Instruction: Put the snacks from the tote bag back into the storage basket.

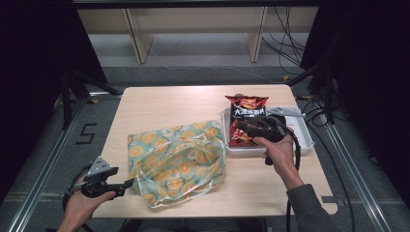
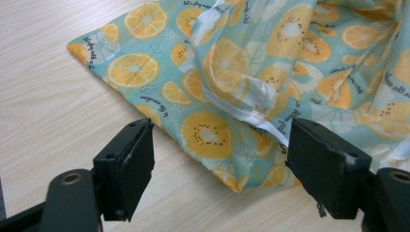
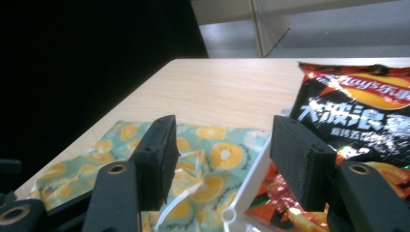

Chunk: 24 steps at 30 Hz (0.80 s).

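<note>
A teal cloth bag [image 1: 179, 159] printed with orange and kiwi slices lies crumpled on the table's near left half. My left gripper [image 1: 124, 186] rests at the bag's near left corner. Its jaws stand open, and that corner of the bag [image 2: 212, 63] lies between them, untouched by the pads. A red and black chip bag [image 1: 246, 113] lies in a white tray [image 1: 302, 133] at the right. My right gripper [image 1: 241, 126] hovers over the chip bag's lower part, pointing left, with nothing between its open jaws. Past those jaws, the chip bag [image 3: 358, 111] and the cloth bag [image 3: 212, 133] are seen.
The light wooden table [image 1: 169, 104] has bare room at the back left and along the front right. The tray's left rim [image 3: 251, 183] sits close against the cloth bag. Dark floor, rails and cables surround the table.
</note>
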{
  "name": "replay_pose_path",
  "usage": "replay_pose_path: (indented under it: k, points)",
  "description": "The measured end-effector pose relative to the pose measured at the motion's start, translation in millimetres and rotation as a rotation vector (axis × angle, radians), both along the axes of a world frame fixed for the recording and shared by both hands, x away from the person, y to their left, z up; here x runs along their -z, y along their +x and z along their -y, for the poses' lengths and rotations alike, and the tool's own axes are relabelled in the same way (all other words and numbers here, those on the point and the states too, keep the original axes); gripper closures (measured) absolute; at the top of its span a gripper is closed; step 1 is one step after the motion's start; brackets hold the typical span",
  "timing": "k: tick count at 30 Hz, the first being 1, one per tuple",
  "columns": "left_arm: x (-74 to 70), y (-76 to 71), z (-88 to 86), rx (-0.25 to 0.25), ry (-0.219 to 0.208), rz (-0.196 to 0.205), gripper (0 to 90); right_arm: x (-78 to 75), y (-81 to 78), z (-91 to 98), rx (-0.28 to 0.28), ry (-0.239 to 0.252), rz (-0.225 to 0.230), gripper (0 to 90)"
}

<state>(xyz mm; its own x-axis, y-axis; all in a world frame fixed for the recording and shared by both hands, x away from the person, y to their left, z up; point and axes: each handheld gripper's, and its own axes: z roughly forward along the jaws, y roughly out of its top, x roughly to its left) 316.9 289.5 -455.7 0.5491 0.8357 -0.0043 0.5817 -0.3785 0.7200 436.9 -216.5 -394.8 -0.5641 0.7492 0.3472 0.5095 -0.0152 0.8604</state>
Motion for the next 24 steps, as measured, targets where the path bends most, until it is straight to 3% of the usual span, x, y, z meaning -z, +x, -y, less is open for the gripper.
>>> replay_pose_path:
  k: [3, 4, 5, 6, 9, 10, 11, 12, 13, 14, 15, 16, 17, 18, 19, 20, 21, 22, 23, 24]
  points:
    - [-0.5, 0.1, -0.5, 0.003, -0.003, 0.002, 24.6, 2.2, -4.4, -2.5, -0.019, -0.012, 0.015, 42.6]
    - [-0.4, 0.1, -0.6, 0.003, -0.003, 0.002, 24.5, 1.6, -8.2, -3.9, -0.019, 0.005, -0.01, 42.6]
    - [-0.5, 0.0, -0.7, 0.003, -0.002, 0.002, 24.6, 3.0, -8.2, -3.6, -0.026, -0.014, 0.013, 42.6]
    - [-0.8, -0.1, -0.7, 0.002, 0.001, 0.0, 24.6, 2.4, -11.6, -5.1, -0.029, -0.001, -0.007, 42.6]
    - [-0.8, -0.4, -0.2, -0.002, -0.003, 0.009, 24.5, 4.1, -15.8, -5.9, -0.038, -0.051, 0.006, 42.8]
    - [-0.8, -0.3, -0.2, -0.001, -0.003, 0.007, 24.6, 5.9, -17.3, -8.4, -0.046, -0.033, 0.01, 42.9]
    - [-0.7, -0.5, 0.1, -0.005, -0.005, 0.006, 24.6, 6.7, -20.9, -10.8, -0.04, -0.018, -0.017, 43.1]
    - [0.3, -0.2, 0.5, -0.006, -0.013, 0.018, 24.5, 9.7, -20.2, -11.6, -0.053, -0.025, 0.004, 43.1]
    - [0.7, -0.3, 0.7, -0.007, -0.016, 0.024, 24.5, 11.9, -22.0, -14.1, -0.058, -0.023, -0.009, 43.1]
    - [-0.4, -0.5, 0.2, -0.004, -0.006, 0.013, 24.5, 14.9, -21.5, -15.0, -0.072, -0.025, 0.004, 43.1]
    - [-0.8, -0.5, -0.4, 0.001, -0.004, 0.007, 24.6, 14.7, -24.3, -17.1, -0.068, -0.02, -0.022, 43.1]
    - [-0.9, -0.4, -0.6, 0.0, -0.004, 0.009, 24.5, 17.4, -24.4, -17.8, -0.072, -0.037, -0.01, 43.1]
    - [-0.2, -0.1, -0.7, -0.001, -0.01, 0.016, 24.6, 17.8, -27.4, -19.7, -0.072, -0.026, -0.03, 43.1]
    - [-0.7, 0.0, -1.1, 0.002, -0.007, 0.013, 24.5, 19.1, -27.0, -19.1, -0.085, -0.046, -0.01, 43.0]
    - [-0.6, 0.0, -1.2, 0.002, -0.008, 0.014, 24.6, 19.3, -30.9, -20.8, -0.076, -0.037, -0.031, 43.0]
    - [1.0, -0.1, 0.3, -0.01, -0.027, 0.028, 24.6, 21.2, -30.9, -20.7, -0.087, -0.047, 0.0, 43.0]
    - [-0.3, 0.2, -1.2, 0.004, -0.009, 0.013, 24.5, 21.2, -33.5, -20.7, -0.098, -0.048, 0.005, 43.0]
    - [-0.4, 0.0, -0.6, 0.0, -0.01, 0.009, 24.6, 19.5, -38.4, -22.0, -0.09, -0.04, -0.032, 43.0]
    - [-0.7, -0.2, -0.2, -0.001, -0.007, 0.008, 24.6, 20.8, -38.0, -20.5, -0.1, -0.059, 0.006, 42.9]
    - [-0.7, -0.4, 0.0, -0.003, -0.006, 0.01, 24.5, 21.3, -41.3, -21.9, -0.101, -0.045, -0.012, 42.9]
